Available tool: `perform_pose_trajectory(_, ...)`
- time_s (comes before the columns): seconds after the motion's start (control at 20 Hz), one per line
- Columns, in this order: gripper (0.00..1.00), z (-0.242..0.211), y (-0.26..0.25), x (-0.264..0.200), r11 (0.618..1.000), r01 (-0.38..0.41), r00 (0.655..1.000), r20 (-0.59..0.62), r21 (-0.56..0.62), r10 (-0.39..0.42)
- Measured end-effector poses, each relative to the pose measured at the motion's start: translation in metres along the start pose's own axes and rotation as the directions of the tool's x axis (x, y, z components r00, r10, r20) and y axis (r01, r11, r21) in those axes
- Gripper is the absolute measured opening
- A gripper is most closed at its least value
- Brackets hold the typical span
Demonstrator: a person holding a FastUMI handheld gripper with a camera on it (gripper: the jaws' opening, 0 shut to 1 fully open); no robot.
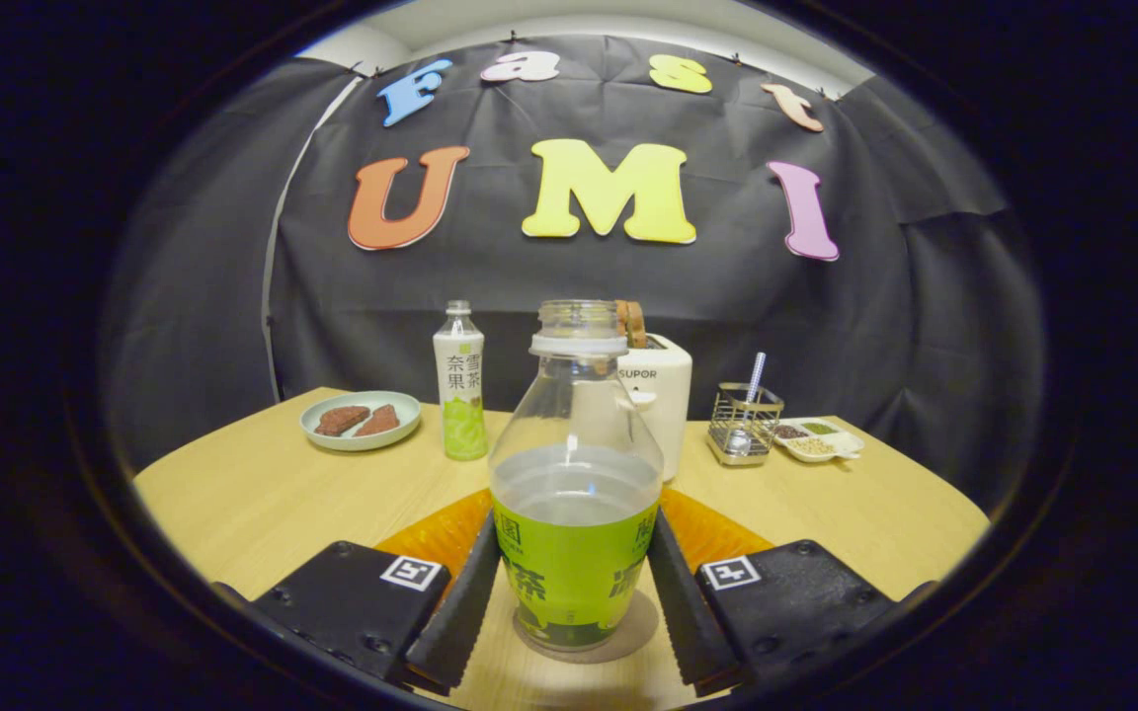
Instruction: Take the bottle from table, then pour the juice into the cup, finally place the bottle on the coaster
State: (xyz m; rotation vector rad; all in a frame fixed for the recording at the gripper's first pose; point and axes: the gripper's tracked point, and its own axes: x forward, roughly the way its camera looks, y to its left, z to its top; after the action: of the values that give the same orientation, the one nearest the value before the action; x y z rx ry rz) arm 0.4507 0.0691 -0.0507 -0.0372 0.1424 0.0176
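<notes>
So the bottle [574, 494] sits upright on the coaster [640, 624], dead centre between the gripper [574, 602] fingers. Jaws look parted, flanking it; can't tell if they touch. Toaster [663, 395] at 12 o'clock behind.

**Even indoor light, heavy fisheye bend, sharp centre**

The scene is moderately bright under soft overhead light. The pale wooden table [263, 494] is evenly lit, with a mild sheen near its far edge. The clear plastic bottle with the green label [575, 494] is in crisp focus and throws only a faint, short shadow around its base. Dull highlights sit on its shoulder and open neck. The gripper [574, 602], its two fingers close against the bottle's sides, shows slight softness at the nearest parts. Straight lines bow strongly outward: the table edge curves, and brightness falls off towards the rim. The dark cloth wall [905, 326] absorbs light, showing soft folds.
</notes>
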Motion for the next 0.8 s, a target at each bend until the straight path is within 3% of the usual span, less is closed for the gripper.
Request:
perform_pose_trajectory(0.25, 0.85, 0.006, -0.006, -0.007, 1.0, 0.009, 1.0, 0.009, -0.015, -0.009)
perform_pose_trajectory(0.45, 0.98, 0.008, -0.004, -0.015, 1.0, -0.004, 1.0, -0.003, 0.004, 0.004)
perform_pose_trajectory(0.8, 1.0, 0.023, -0.007, -0.045, 0.999, -0.025, 0.999, 0.025, 0.029, 0.024)
